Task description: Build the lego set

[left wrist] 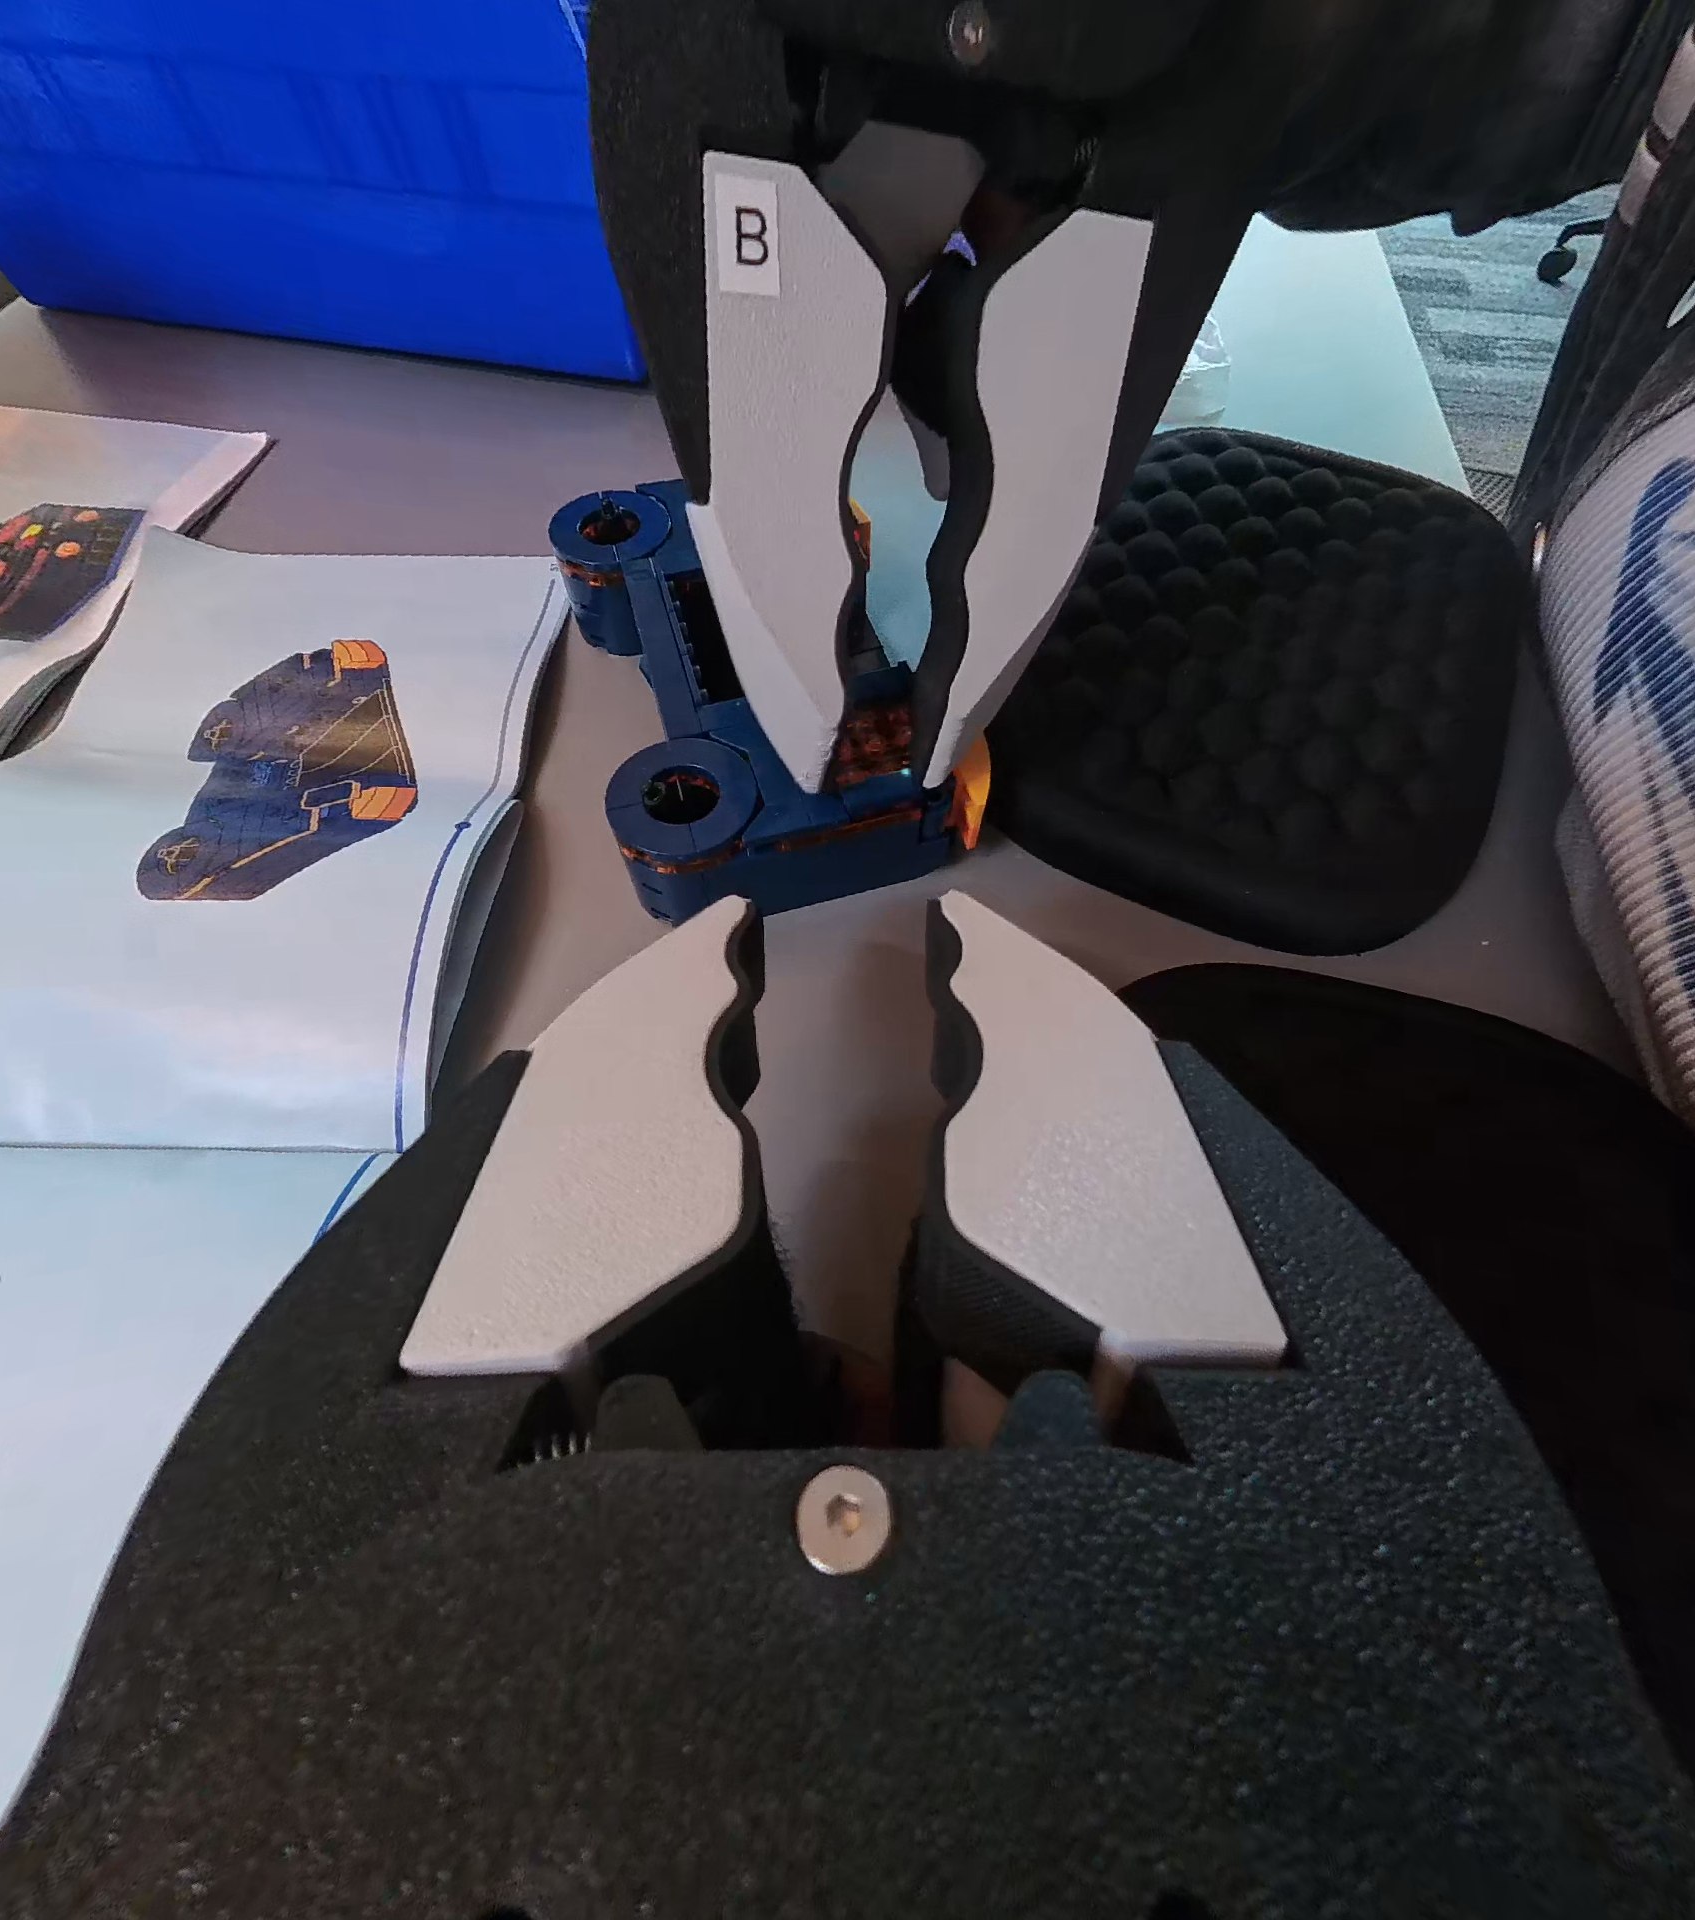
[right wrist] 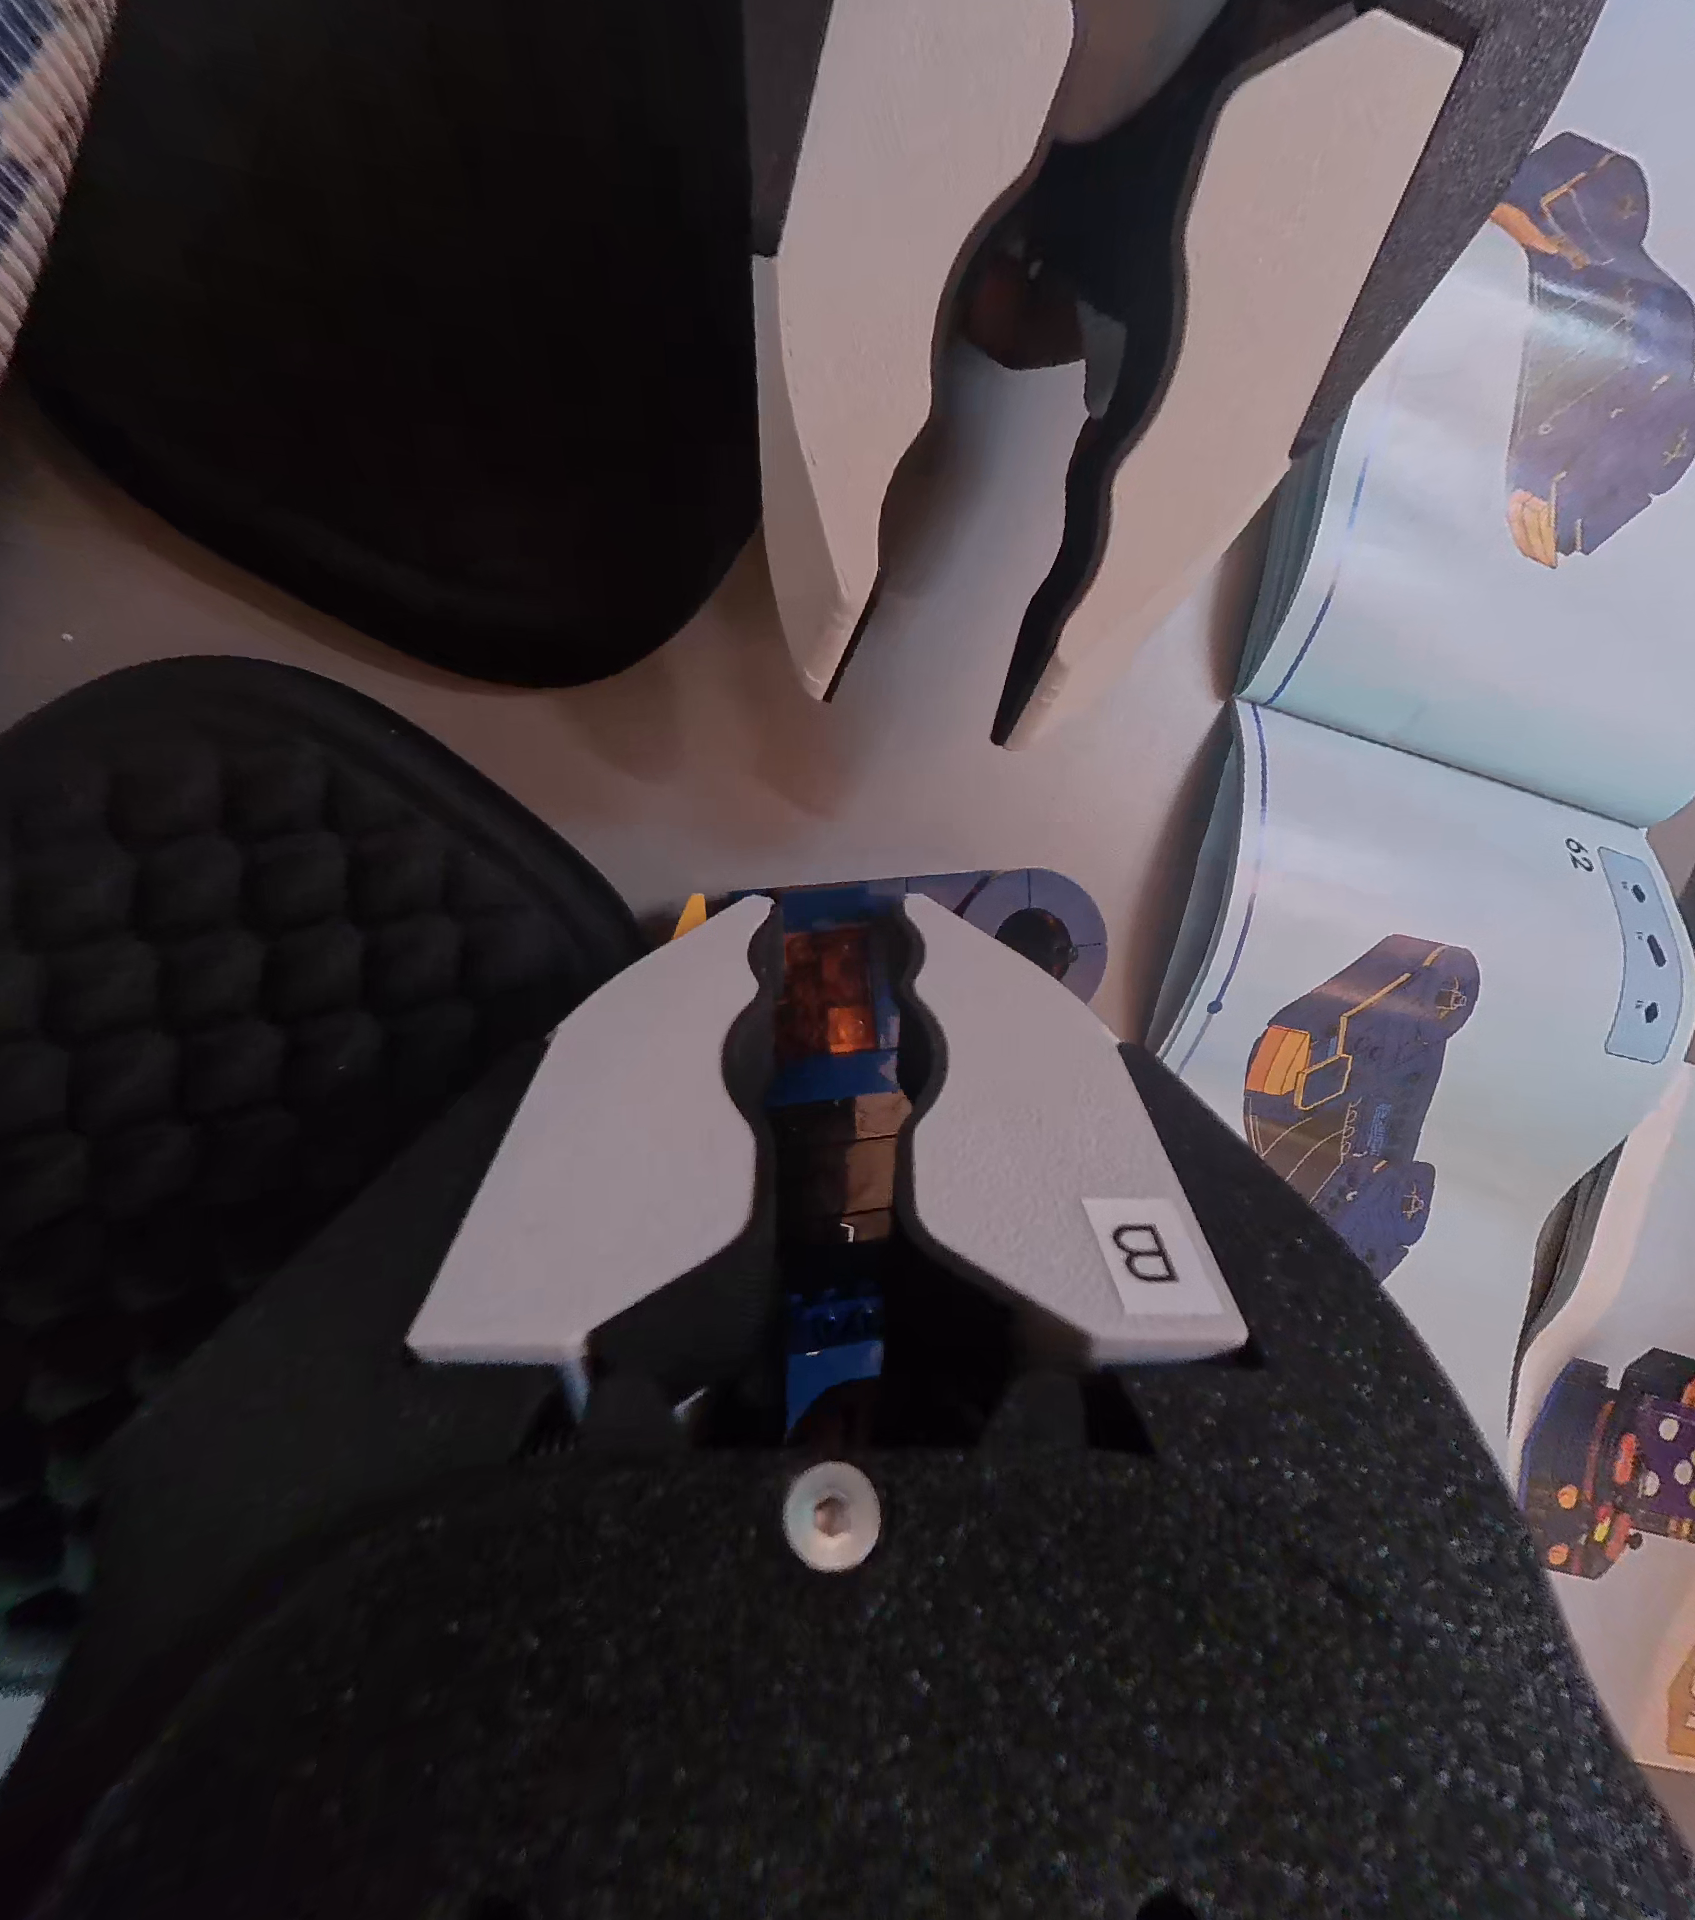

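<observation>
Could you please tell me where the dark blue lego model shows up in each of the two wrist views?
Left wrist view: the dark blue lego model sits at centre, just past the left gripper.
Right wrist view: centre, mostly hidden behind the right gripper.
Shared landmark: the open instruction booklet.

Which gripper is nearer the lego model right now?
Right. The right gripper has its fingertips down on the lego model, astride its orange part. The left gripper sits open just short of the model's near edge.
</observation>
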The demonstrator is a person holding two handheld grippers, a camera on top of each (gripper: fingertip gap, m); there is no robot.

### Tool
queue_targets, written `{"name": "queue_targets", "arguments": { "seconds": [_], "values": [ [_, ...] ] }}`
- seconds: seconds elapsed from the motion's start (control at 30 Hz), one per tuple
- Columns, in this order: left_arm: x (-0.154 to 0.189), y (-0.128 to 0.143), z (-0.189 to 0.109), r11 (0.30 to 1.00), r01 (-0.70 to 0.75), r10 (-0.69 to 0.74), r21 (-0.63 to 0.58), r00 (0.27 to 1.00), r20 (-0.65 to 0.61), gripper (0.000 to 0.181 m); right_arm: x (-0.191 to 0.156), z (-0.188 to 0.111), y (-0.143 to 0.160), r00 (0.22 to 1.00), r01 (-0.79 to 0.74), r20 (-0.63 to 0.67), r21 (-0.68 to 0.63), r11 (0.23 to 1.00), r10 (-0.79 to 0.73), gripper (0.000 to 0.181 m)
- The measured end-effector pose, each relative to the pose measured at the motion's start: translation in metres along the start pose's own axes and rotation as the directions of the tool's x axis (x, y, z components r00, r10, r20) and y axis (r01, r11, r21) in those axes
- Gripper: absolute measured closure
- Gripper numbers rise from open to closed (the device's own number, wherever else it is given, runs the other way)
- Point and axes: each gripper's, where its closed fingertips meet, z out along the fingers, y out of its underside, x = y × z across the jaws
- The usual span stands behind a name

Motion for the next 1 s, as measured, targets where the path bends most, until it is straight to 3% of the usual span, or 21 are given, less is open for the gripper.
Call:
{"name": "queue_targets", "arguments": {
  "seconds": [0.33,0.43,0.53,0.63,0.7,0.8,1.0],
  "values": [
    [0.001,0.001,0.001,1.000,-0.008,0.008,-0.008,1.000,-0.004,0.153,0.001,0.000,-0.001,1.000,-0.015,-0.004,0.016,1.000,0.015,0.160],
    [0.001,0.000,0.001,1.000,-0.027,0.027,0.000,1.000,0.002,0.162,0.000,-0.005,-0.001,0.999,-0.047,0.002,0.044,0.998,0.047,0.160],
    [0.003,-0.005,-0.001,0.996,-0.080,0.080,0.038,0.997,0.012,0.172,0.007,-0.016,-0.001,0.987,-0.157,-0.001,0.130,0.979,0.158,0.163],
    [0.006,-0.014,0.000,0.984,-0.152,0.149,0.093,0.988,0.035,0.176,0.021,-0.027,0.003,0.932,-0.350,-0.013,0.225,0.909,0.362,0.179],
    [0.008,-0.016,0.002,0.980,-0.169,0.166,0.102,0.985,0.035,0.178,0.028,-0.029,0.005,0.891,-0.425,-0.031,0.291,0.857,0.452,0.181],
    [0.011,-0.018,0.007,0.985,-0.146,0.146,0.093,0.989,0.009,0.181,0.029,-0.024,0.007,0.856,-0.471,-0.043,0.346,0.811,0.516,0.181],
    [0.013,-0.017,0.024,0.985,-0.169,0.169,0.035,0.986,0.008,0.181,0.026,-0.012,0.014,0.843,-0.484,-0.057,0.352,0.801,0.535,0.181]
  ]
}}
